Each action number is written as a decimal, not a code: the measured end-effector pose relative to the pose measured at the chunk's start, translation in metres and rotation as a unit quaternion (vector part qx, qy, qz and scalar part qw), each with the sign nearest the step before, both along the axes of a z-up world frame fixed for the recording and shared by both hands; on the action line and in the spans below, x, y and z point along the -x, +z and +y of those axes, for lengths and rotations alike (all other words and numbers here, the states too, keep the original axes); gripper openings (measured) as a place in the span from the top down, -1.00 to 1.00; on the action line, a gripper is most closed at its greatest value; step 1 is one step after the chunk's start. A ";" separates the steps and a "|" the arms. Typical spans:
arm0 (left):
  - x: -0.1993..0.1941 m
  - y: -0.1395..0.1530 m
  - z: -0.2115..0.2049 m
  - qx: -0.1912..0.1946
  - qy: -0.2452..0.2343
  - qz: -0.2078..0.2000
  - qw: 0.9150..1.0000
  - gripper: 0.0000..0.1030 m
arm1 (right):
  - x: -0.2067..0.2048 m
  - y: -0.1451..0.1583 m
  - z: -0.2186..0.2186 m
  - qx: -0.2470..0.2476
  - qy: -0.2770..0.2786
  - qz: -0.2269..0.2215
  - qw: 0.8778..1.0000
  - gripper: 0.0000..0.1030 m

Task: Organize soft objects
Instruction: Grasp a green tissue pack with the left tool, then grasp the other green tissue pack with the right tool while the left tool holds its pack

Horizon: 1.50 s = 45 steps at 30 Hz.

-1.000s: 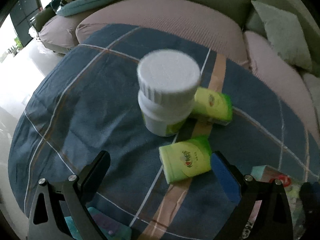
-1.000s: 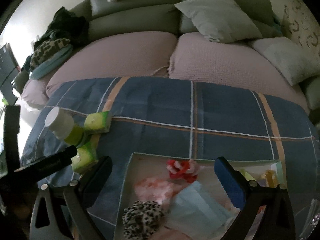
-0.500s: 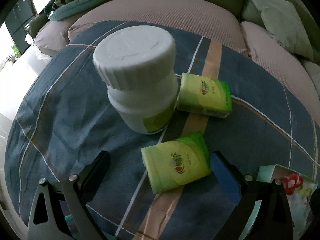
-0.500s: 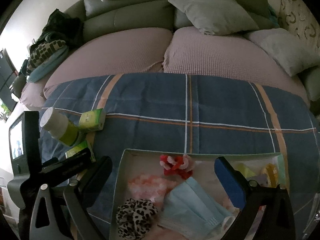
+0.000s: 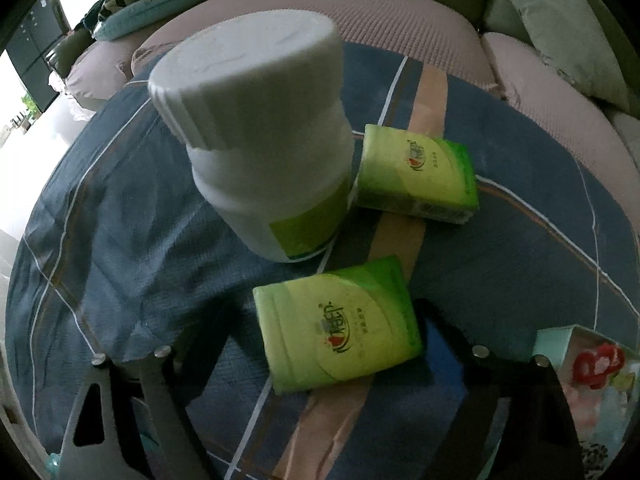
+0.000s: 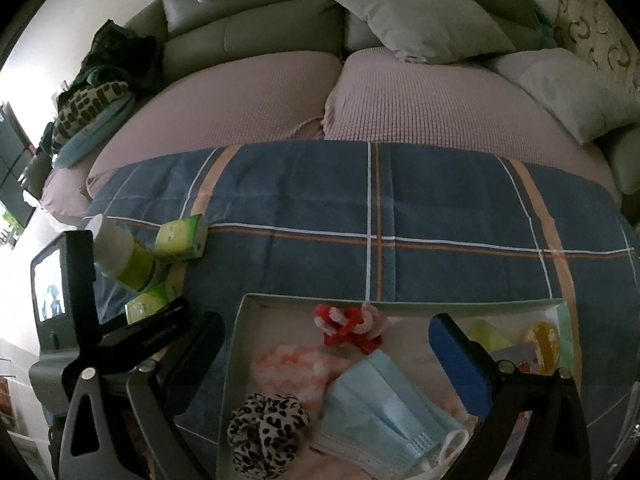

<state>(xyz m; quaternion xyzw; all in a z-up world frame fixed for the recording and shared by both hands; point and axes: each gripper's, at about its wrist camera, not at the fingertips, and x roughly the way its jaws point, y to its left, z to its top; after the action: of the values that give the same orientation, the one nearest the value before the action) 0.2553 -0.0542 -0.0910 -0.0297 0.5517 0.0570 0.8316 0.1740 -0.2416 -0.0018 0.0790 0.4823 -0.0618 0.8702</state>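
Two green tissue packs lie on the blue plaid cloth (image 5: 120, 240) beside a white bottle (image 5: 260, 140) with a green label. The near tissue pack (image 5: 338, 324) lies between the fingers of my left gripper (image 5: 324, 334), whose jaws are closing; its left finger is still apart from the pack. The far tissue pack (image 5: 418, 174) rests to the right of the bottle. My right gripper (image 6: 324, 356) hangs open over a shallow box (image 6: 240, 320) with nothing between its fingers. In the box lie a leopard scrunchie (image 6: 266, 428), blue face masks (image 6: 380, 412), a pink fluffy piece (image 6: 288, 368) and a red-pink twist (image 6: 348, 324).
A sofa with pink covers (image 6: 420, 96) and grey cushions (image 6: 424, 12) runs behind the table. The box's corner (image 5: 560, 344) shows right of the left gripper. The left gripper's body (image 6: 80, 300) stands at the left of the right wrist view. Plaid cloth stretches beyond the box.
The left gripper came down and closer, so the near tissue pack now sits between its fingers, and its jaws have narrowed. The right gripper stayed over the box.
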 end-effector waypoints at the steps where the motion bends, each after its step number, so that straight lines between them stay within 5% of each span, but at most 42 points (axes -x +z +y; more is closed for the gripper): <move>1: 0.000 0.001 0.000 0.000 0.001 -0.002 1.000 -0.47 | 0.000 0.000 0.000 0.000 0.000 0.001 1.000 -1.00; 22: 0.011 0.024 0.024 0.040 0.018 -0.013 0.999 -0.41 | -0.009 -0.014 0.022 -0.005 0.024 0.008 1.000 -1.00; 37: 0.027 0.046 0.061 0.104 0.040 -0.025 0.993 -0.41 | -0.025 -0.019 0.061 -0.003 0.073 -0.004 0.997 -1.00; 45: 0.035 0.065 0.083 0.098 0.063 -0.043 0.992 -0.40 | -0.045 -0.019 0.083 0.007 0.098 -0.013 0.995 -1.00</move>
<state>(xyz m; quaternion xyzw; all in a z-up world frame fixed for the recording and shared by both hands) 0.2203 0.0292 -0.0262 -0.1483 0.5156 0.0533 0.8422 0.2191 -0.1583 -0.0207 0.0267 0.4755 0.0213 0.8790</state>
